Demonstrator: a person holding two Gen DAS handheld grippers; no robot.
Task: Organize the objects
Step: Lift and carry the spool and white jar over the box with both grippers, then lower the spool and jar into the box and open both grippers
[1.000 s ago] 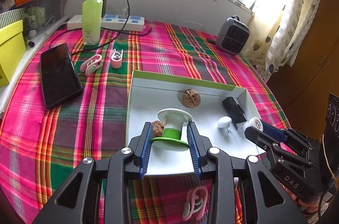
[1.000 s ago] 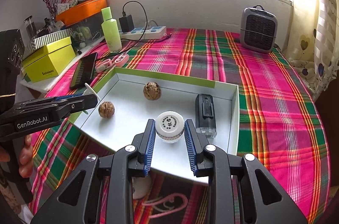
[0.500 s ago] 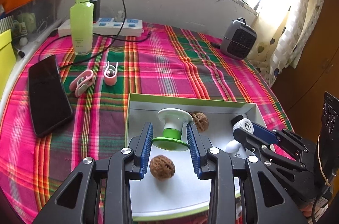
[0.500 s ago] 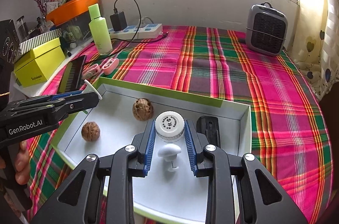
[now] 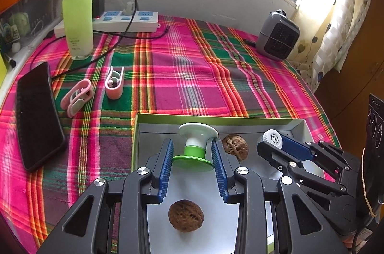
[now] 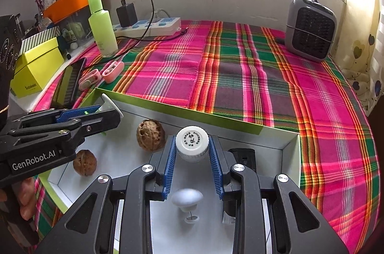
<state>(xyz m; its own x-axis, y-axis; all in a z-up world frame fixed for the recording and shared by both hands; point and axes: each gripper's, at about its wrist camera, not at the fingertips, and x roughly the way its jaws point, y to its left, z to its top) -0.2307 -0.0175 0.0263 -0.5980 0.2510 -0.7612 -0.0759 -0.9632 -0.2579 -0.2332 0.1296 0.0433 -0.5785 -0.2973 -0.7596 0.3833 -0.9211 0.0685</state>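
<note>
Left gripper (image 5: 192,153) ribbed blue fingers clamping glossy green-white spool (image 5: 195,145), right gripper (image 6: 192,153) fingers clamping round white cap (image 6: 192,143)

phone (image 5: 36,117), power strip (image 5: 124,22), heater (image 5: 277,39)

Black-framed gripper (image 6: 192,155), ridged blue pads, silver screws, white "GenRobot.AI" lettering

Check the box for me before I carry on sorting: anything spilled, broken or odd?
Nothing spilled or visibly broken. The white push pin lies loose on the box floor, needle exposed, below the right gripper.
</note>
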